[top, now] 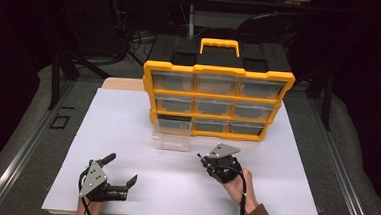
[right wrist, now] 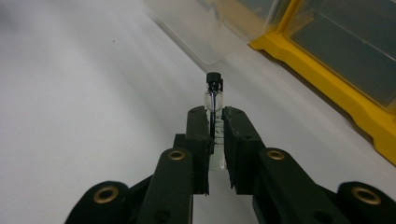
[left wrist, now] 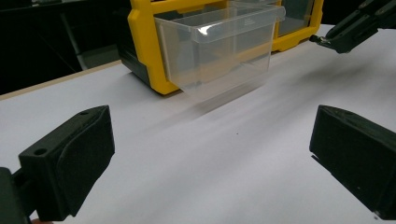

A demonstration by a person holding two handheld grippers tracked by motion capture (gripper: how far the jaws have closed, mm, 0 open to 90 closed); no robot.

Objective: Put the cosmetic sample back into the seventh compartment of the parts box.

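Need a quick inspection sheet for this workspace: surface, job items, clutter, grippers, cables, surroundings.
Surface: white board on a table, bare around the items.
Job's things: yellow drawer organiser upright at the far side; its bottom-left clear drawer pulled out toward the person; small glass vial with black cap.
Clutter: nothing seen.
Grippers: left gripper open, holding nothing; right gripper shut on the vial.
Cables: one trails from each gripper; a tangle behind the table.
Surroundings: dark, black stands at both sides.

No legible text, label, brand, number or sign on the yellow-and-black plastic drawer organiser [top: 217,96], the clear plastic drawer [left wrist: 219,44], or the small black-capped glass vial [right wrist: 214,95].
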